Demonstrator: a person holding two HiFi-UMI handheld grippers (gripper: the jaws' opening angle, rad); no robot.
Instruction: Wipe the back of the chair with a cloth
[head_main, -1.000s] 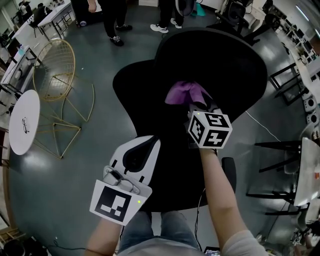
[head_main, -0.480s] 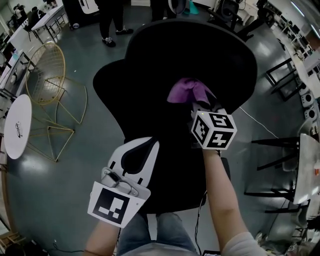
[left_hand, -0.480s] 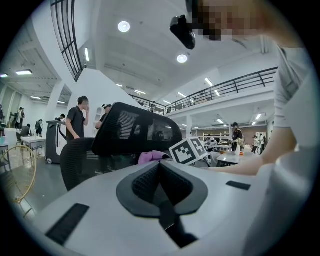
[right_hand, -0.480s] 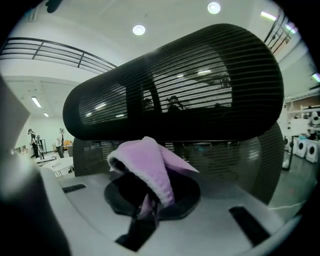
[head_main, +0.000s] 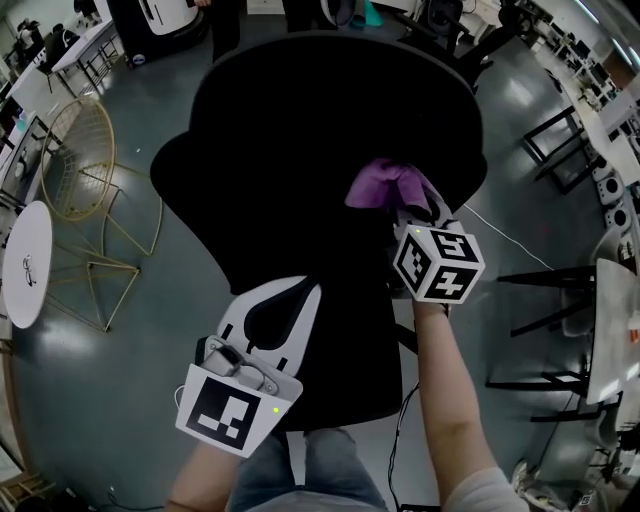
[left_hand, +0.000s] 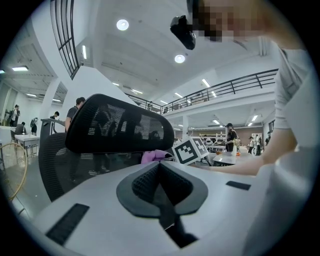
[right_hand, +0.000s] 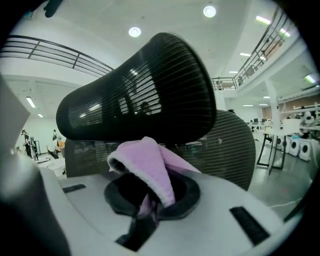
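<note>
Wiping step, judged to be under way or about to start. The right gripper (head_main: 402, 208) has its jaws pressed together on a purple cloth (head_main: 385, 184), which bunches up and folds over above the jaw tips in the right gripper view. In the head view the cloth lies right of centre, over the black mesh chair back (head_main: 300, 150) and directly ahead of the right gripper. In the right gripper view it sits just below the curved headrest (right_hand: 140, 95), in front of the mesh panel. Whether the fabric is actually pressed against the mesh cannot be told from either view.

The left gripper (head_main: 270, 315), at lower left of centre in the head view, has its jaws closed with nothing between them. It hovers beside the lower part of the chair, well apart from the cloth.

The next move probably calls for the cloth to be kept flat against the mesh and swept across or down it, with the grip firm enough that the fold does not slip out.
</note>
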